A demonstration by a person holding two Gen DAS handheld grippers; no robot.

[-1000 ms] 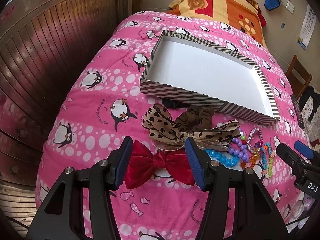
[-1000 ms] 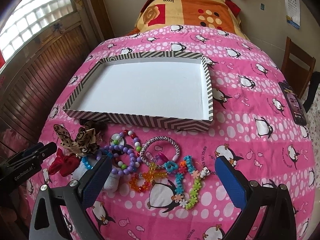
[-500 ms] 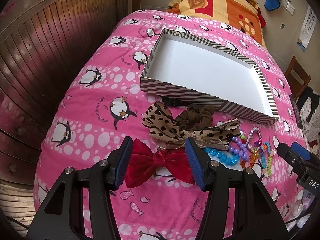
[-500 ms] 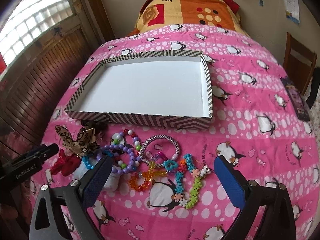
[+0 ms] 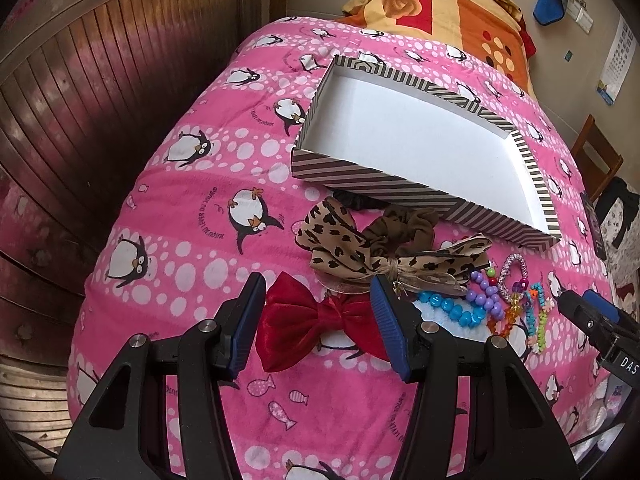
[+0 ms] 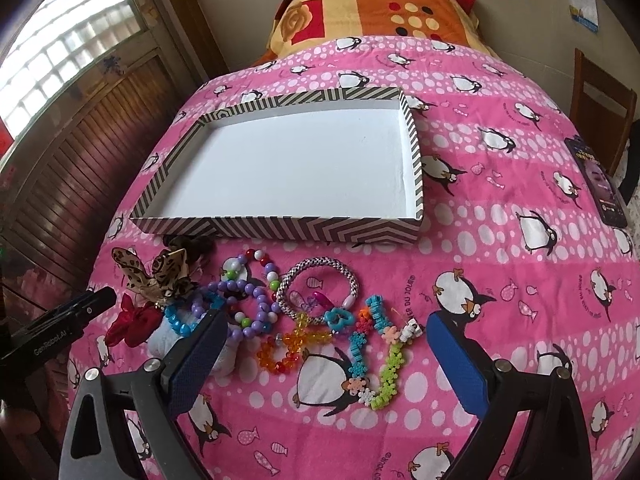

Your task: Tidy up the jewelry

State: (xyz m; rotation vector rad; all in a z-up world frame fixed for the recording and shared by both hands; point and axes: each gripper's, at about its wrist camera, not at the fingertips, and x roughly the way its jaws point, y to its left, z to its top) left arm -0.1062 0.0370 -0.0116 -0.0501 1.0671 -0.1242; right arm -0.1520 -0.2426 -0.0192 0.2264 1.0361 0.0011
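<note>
An empty striped box lies on the pink penguin blanket. In front of it lie a red velvet bow, a leopard bow, a brown scrunchie, a blue bead bracelet, purple bead bracelets, a silver-purple bangle, an orange bead bracelet and a flower chain. My left gripper is open, its fingers either side of the red bow. My right gripper is open wide above the bracelets.
A dark phone lies on the blanket at the right. A wooden chair stands beyond the bed's right edge. Wood panelling runs along the left. A patterned pillow lies at the bed's head.
Both grippers have moved little; the views shifted slightly. No object has moved.
</note>
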